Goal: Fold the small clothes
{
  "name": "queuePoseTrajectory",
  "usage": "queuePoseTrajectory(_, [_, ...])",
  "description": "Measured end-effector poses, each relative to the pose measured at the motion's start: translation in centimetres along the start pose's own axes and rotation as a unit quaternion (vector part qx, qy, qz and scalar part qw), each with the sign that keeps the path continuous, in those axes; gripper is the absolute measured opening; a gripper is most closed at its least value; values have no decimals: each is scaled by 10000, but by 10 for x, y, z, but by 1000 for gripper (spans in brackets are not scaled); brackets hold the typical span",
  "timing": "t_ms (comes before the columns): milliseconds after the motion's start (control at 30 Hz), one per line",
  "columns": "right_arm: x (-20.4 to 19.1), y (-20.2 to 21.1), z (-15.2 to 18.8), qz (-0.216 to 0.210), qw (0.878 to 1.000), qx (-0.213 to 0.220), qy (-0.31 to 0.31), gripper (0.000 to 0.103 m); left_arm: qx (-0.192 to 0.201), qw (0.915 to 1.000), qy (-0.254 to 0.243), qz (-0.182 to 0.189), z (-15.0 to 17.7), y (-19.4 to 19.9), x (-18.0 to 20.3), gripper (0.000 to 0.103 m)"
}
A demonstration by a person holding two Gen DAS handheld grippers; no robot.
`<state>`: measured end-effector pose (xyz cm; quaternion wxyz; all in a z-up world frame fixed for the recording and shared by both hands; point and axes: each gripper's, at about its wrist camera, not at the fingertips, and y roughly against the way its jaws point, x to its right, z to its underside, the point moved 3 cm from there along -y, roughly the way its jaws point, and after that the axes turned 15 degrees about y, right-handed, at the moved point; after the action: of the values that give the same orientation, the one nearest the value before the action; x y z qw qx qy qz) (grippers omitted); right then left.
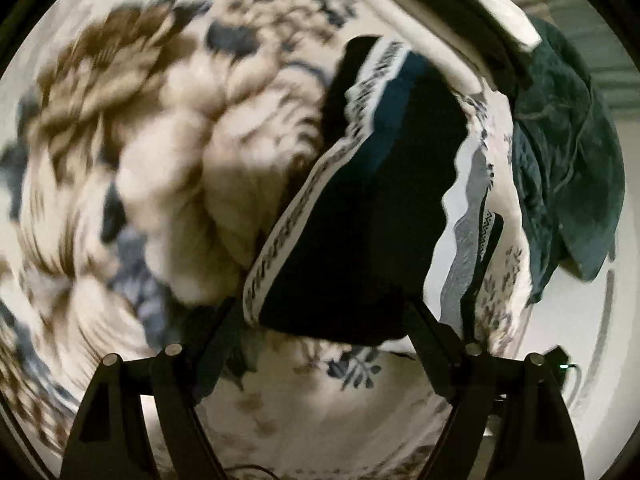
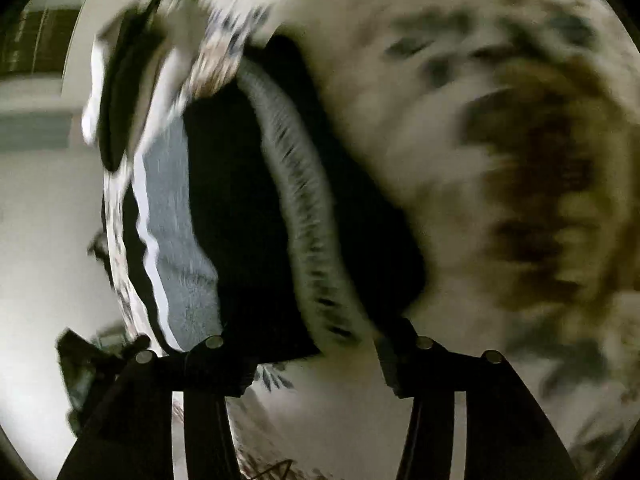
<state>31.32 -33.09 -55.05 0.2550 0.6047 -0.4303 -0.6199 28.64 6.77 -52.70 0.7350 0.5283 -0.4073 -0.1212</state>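
Dark navy briefs (image 1: 360,216) with a white patterned waistband lie on the floral bedspread (image 1: 160,120), just ahead of my left gripper (image 1: 320,312). Its fingers stand wide apart on either side of the garment's near edge, open. In the right wrist view the same briefs (image 2: 240,220) with the pale waistband (image 2: 304,208) lie right in front of my right gripper (image 2: 316,344), whose fingers are also spread, open, with the cloth's near edge between them. Both views are motion-blurred.
A grey and white folded garment (image 1: 468,232) lies beside the briefs near the bed edge, also in the right wrist view (image 2: 172,216). A dark green garment (image 1: 568,152) hangs over the bed's edge. Pale floor (image 2: 40,240) lies beyond the edge.
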Motion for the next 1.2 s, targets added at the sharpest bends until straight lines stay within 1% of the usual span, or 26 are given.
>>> queuePoseTrajectory(33, [5,12,-4,-9,9997,210,-160,56,117,9997,-197,-67,-4,3,7,81])
queuePoseTrajectory(67, [9,22,-15,-137,9984,450,-303,64,191,9992,-334,-122,-7,4,12,81])
queuePoseTrajectory(133, [12,20,-34,-118,9980,550,-289,69,356,9968,-648,-289,-19,4,26,82])
queuePoseTrajectory(167, [10,10,-49,-126,9985,502,-170,69,391,9960,-727,-332,-24,2,31,82])
queuePoseTrajectory(233, [6,-30,-84,-80,9999,97,41,69,534,9938,-883,-421,-38,-4,43,82])
queuePoseTrajectory(300, [10,-58,-95,-51,9996,-257,54,69,575,9916,-986,-605,-53,-13,53,82])
queuePoseTrajectory(333, [7,-65,-102,24,9995,-290,118,64,561,9909,-1012,-685,-60,-17,57,82])
queuePoseTrajectory(367, [2,-63,-105,77,9995,-180,229,24,544,9905,-1040,-712,-68,-21,60,82])
queuePoseTrajectory(400, [-6,-59,-109,93,9988,-136,453,13,534,9906,-1048,-701,-74,-23,62,82])
queuePoseTrajectory(433, [-13,-55,-111,91,9981,-138,595,13,518,9910,-1037,-677,-80,-25,63,82])
queuePoseTrajectory(500, [-27,-28,-119,222,9954,315,873,13,439,9923,-978,-612,-93,-30,65,82])
queuePoseTrajectory(567, [-33,-6,-130,264,9930,676,927,13,340,9954,-731,-511,-109,-39,63,82])
queuePoseTrajectory(600, [-35,-1,-139,266,9925,725,951,13,268,9971,-571,-436,-116,-43,61,82])
queuePoseTrajectory(667, [-35,-8,-145,475,9918,414,1113,17,-8,9997,-130,-194,-134,-57,55,82])
queuePoseTrajectory(733, [-39,-28,-148,963,9883,-216,1159,24,-257,9996,74,25,-146,-68,54,82])
queuePoseTrajectory(767, [-48,-32,-149,1206,9851,-307,1187,24,-314,9994,76,132,-151,-70,55,81])
queuePoseTrajectory(800, [-49,-25,-141,1441,9814,-251,1247,24,-304,9993,29,198,-155,-70,57,79])
queuePoseTrajectory(833, [-53,-14,-131,1486,9808,-134,1252,25,-294,9992,-43,263,-158,-69,59,71])
queuePoseTrajectory(900, [-66,5,-103,1202,9869,95,1071,28,-400,9987,-176,257,-160,-65,64,70])
queuePoseTrajectory(933, [-71,13,-82,915,9920,136,863,36,-455,9984,-202,267,-160,-62,65,70])
queuePoseTrajectory(967, [-78,15,-53,474,9973,76,553,48,-483,9982,-204,288,-162,-60,64,71])
queuePoseTrajectory(1000, [-82,15,-33,200,9992,2,348,52,-515,9980,-210,285,-163,-59,63,71])
queuePoseTrajectory(1033, [-91,5,-5,-228,9996,-161,65,55,-554,9979,-222,237,-164,-58,61,71])
queuePoseTrajectory(1067, [-101,-11,18,-609,9972,-419,-138,55,-614,9976,-260,194,-164,-59,60,71])
queuePoseTrajectory(1133, [-125,-45,50,-1100,9901,-823,-298,55,-717,9966,-399,85,-165,-64,61,71])
queuePoseTrajectory(1200, [-145,-78,71,-1384,9835,-1066,-472,55,-808,9954,-510,16,-165,-70,63,71])
